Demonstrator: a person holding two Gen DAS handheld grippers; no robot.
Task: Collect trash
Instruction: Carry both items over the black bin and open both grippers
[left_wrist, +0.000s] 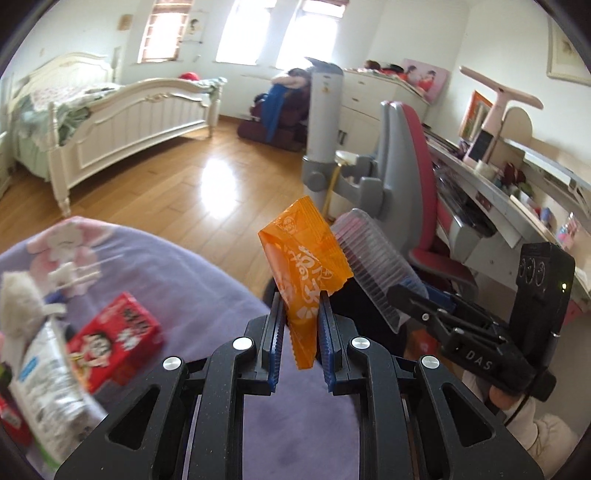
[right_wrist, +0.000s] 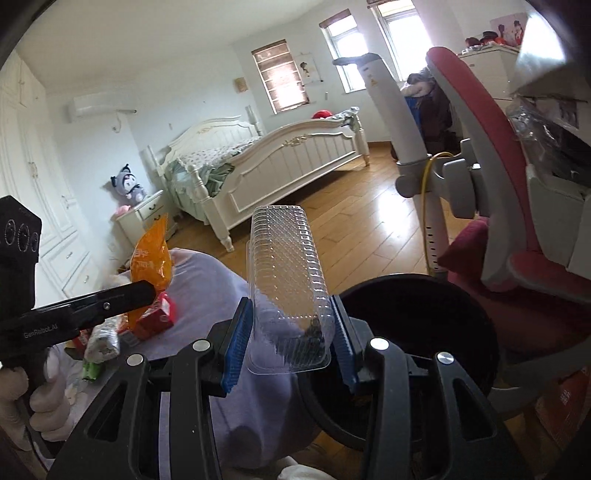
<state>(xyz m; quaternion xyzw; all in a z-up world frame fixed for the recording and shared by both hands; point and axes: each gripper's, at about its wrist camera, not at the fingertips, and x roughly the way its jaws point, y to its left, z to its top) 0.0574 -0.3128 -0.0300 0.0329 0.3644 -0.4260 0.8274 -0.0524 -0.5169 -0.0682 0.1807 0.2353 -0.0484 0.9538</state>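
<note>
My left gripper (left_wrist: 302, 314) is shut on an orange snack wrapper (left_wrist: 303, 266), held upright above the purple surface; the wrapper also shows in the right wrist view (right_wrist: 151, 258). My right gripper (right_wrist: 291, 328) is shut on a clear ribbed plastic tray (right_wrist: 288, 288), held over the rim of a black bin (right_wrist: 417, 325). The tray (left_wrist: 373, 266) and the right gripper (left_wrist: 410, 295) also show at the right of the left wrist view. On the purple surface lie a red carton (left_wrist: 114, 339), a white crumpled packet (left_wrist: 51, 384) and other litter.
A purple cushion-like surface (left_wrist: 177, 266) fills the lower left. A pink and grey desk chair (right_wrist: 495, 206) and a cluttered desk (left_wrist: 517, 184) stand at the right. A white bed (left_wrist: 110, 122) and wooden floor (left_wrist: 192, 177) lie beyond.
</note>
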